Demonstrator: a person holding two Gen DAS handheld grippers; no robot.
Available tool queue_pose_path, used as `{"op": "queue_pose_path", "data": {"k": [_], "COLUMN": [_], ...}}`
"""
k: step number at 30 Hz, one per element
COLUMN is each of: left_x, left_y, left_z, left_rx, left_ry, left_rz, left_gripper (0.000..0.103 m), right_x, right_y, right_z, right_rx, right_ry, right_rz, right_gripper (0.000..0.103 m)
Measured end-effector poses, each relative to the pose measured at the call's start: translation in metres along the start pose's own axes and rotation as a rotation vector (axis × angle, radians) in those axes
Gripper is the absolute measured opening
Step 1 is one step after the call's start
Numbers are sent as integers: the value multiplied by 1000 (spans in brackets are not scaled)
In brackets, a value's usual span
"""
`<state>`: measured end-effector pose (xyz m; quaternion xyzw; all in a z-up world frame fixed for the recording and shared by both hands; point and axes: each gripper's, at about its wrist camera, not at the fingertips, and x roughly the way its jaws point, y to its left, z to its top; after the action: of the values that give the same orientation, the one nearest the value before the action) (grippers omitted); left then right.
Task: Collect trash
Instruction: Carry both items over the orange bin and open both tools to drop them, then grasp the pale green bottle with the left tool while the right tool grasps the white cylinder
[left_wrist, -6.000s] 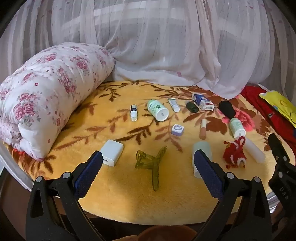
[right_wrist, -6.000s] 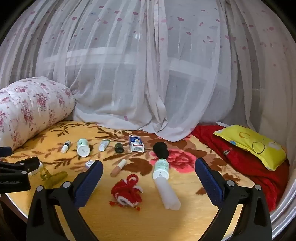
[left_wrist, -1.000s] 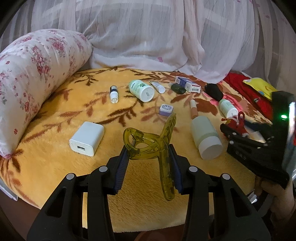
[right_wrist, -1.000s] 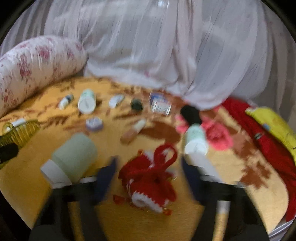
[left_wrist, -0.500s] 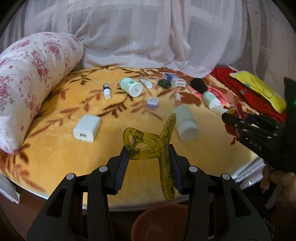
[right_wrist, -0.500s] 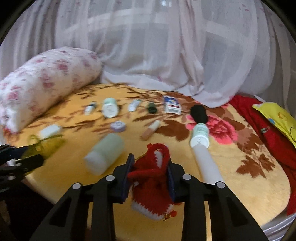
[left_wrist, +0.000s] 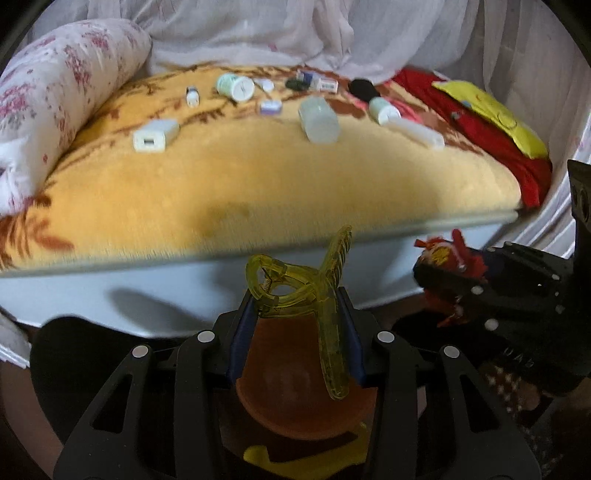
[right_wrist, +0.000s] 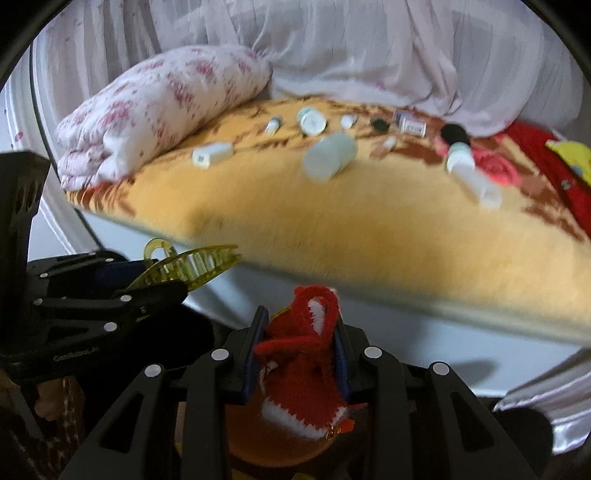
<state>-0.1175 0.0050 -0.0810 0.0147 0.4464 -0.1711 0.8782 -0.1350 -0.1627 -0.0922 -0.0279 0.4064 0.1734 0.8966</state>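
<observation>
The fingers (left_wrist: 240, 332) of the left gripper (left_wrist: 295, 332) are pinched onto a yellow-green hair claw (left_wrist: 306, 291), gripping it near its hinge so the toothed arm hangs down over an orange bin (left_wrist: 295, 417) on the floor, below the edge of the yellow blanket (left_wrist: 258, 184). Held off the bed and above the bin mouth, the claw looks ready to be dropped in. The right gripper (left_wrist: 491, 295) shows at the right of this view with something red in it. A white charger (left_wrist: 155, 136) and a pale green bottle (left_wrist: 318, 119) lie on the blanket, likely next to collect.

In the right wrist view, the right gripper (right_wrist: 297, 354) is closed on a red knitted pouch (right_wrist: 303, 373), also over the bin (right_wrist: 266, 446). The left gripper (right_wrist: 110, 295), with the claw (right_wrist: 188, 264), sits just to its left, apart from it.
</observation>
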Motion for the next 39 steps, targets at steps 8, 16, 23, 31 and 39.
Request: {"op": "queue_pose_path", "data": {"k": [8, 16, 23, 31, 39], "left_x": [-21, -35, -19, 39, 110], "left_y": [-2, 12, -4, -28, -45], "left_z": [-13, 8, 63, 131, 169], "left_rx": [-6, -49, -14, 8, 59], "left_ry": [-29, -114, -218, -230, -168], "left_rz": [28, 51, 51, 66, 172], "left_gripper": [79, 87, 87, 87, 87], "right_x": [-9, -24, -34, -32, -32], "right_y": [5, -12, -37, -67, -90], "right_z": [-15, -3, 24, 44, 48], "right_rx": [4, 11, 19, 39, 69], "right_ry": [17, -67, -178, -243, -271], "right_rz": [-9, -81, -168, -257, -294], "right_gripper": [70, 73, 74, 74, 76]}}
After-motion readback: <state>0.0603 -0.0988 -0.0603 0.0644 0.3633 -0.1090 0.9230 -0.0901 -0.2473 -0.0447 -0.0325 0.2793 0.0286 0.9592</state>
